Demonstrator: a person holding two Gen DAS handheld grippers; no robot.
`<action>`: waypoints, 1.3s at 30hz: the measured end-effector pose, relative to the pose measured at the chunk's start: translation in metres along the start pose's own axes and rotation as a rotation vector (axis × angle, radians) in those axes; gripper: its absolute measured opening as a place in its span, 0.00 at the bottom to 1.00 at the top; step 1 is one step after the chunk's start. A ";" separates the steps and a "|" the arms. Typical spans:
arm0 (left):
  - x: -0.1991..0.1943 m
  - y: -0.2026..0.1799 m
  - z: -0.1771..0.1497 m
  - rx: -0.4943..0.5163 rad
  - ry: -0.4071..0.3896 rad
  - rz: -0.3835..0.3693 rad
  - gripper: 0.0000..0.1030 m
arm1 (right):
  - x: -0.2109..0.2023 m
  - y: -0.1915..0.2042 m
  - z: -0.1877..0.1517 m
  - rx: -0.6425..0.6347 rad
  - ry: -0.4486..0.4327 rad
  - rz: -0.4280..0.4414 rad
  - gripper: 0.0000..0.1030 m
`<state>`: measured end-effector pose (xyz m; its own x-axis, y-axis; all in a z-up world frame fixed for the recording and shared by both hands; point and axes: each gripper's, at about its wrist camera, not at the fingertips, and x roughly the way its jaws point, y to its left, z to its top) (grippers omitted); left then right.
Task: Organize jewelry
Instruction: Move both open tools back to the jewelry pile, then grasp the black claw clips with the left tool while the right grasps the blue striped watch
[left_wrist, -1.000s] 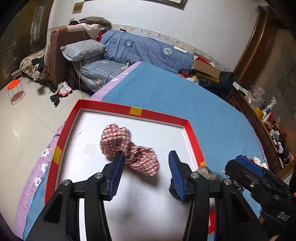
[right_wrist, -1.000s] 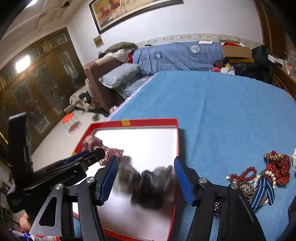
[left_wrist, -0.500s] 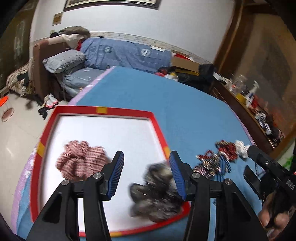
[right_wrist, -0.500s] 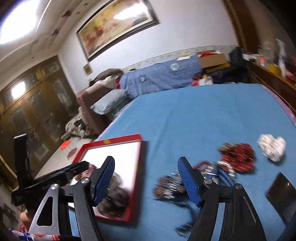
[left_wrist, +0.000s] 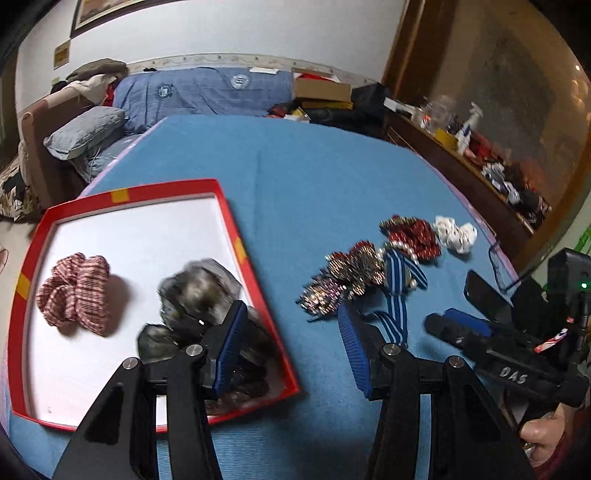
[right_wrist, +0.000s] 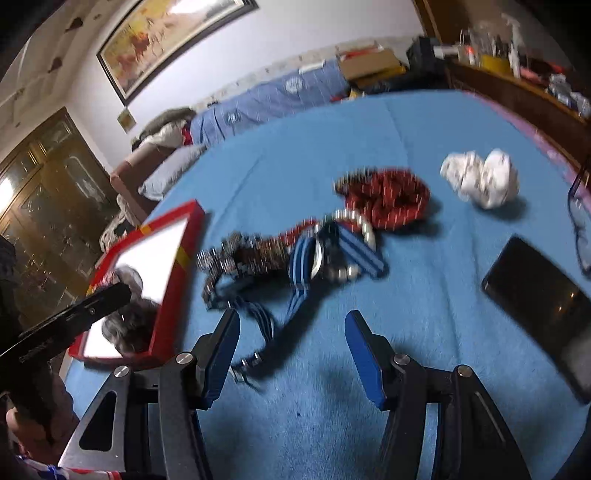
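Red-rimmed white tray (left_wrist: 229, 206) holds sorted scrunchies; the tangled jewelry pile (right_wrist: 288, 251) is approached by the empty right claw (right_wrist: 291, 354), just narrowing; the left claw (left_wrist: 295, 347) is open, empty.

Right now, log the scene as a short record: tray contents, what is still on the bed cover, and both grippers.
tray: red-rimmed tray on the blue bed cover
in tray: plaid scrunchie; dark grey scrunchie, blurred
on cover: jewelry pile with blue striped strap; red scrunchie; white scrunchie; black phone
left gripper: open, nothing between the fingers
right gripper: open, jaws just closing, nothing between them, pointed near the strap's end
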<state>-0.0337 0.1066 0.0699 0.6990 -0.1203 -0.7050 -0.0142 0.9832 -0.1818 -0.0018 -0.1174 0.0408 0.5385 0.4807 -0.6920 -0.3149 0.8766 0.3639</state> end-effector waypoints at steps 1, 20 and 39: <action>0.001 -0.003 -0.002 0.005 0.003 0.001 0.48 | 0.004 0.001 -0.002 -0.007 0.017 -0.002 0.60; 0.021 -0.020 0.005 0.119 0.057 -0.016 0.61 | 0.031 -0.008 0.005 -0.089 0.050 -0.183 0.04; 0.133 -0.077 0.028 0.267 0.214 0.107 0.55 | -0.008 -0.090 -0.014 0.172 0.022 0.069 0.08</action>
<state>0.0801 0.0191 0.0098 0.5377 -0.0132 -0.8431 0.1283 0.9895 0.0664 0.0112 -0.1999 0.0048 0.5022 0.5409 -0.6747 -0.2111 0.8333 0.5110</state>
